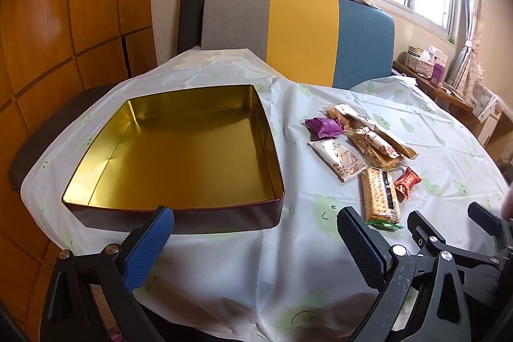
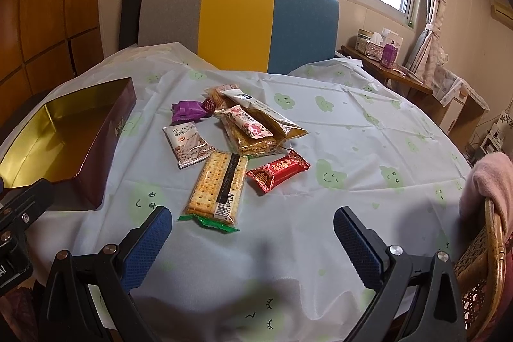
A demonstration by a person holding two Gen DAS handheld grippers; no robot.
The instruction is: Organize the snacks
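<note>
An empty tin box (image 1: 179, 149) with a gold inside and dark red walls (image 2: 105, 143) sits on the left of the table. To its right lies a loose pile of snacks: a cracker pack (image 2: 219, 186) (image 1: 381, 194), a red candy (image 2: 279, 170) (image 1: 407, 180), a white nut packet (image 2: 189, 146) (image 1: 336, 159), a purple candy (image 2: 187, 111) (image 1: 323, 127), a pink floral bar (image 2: 250, 125) and longer packs behind. My left gripper (image 1: 256, 242) hangs open just before the tin's near wall. My right gripper (image 2: 253, 242) is open, near the cracker pack, holding nothing.
A white tablecloth (image 2: 352, 149) with green faces covers the round table. A grey, yellow and blue chair back (image 2: 237, 21) stands at the far edge. A rattan chair with a pink cloth (image 2: 487, 181) is at the right. A side table with boxes (image 2: 384, 53) stands under the window.
</note>
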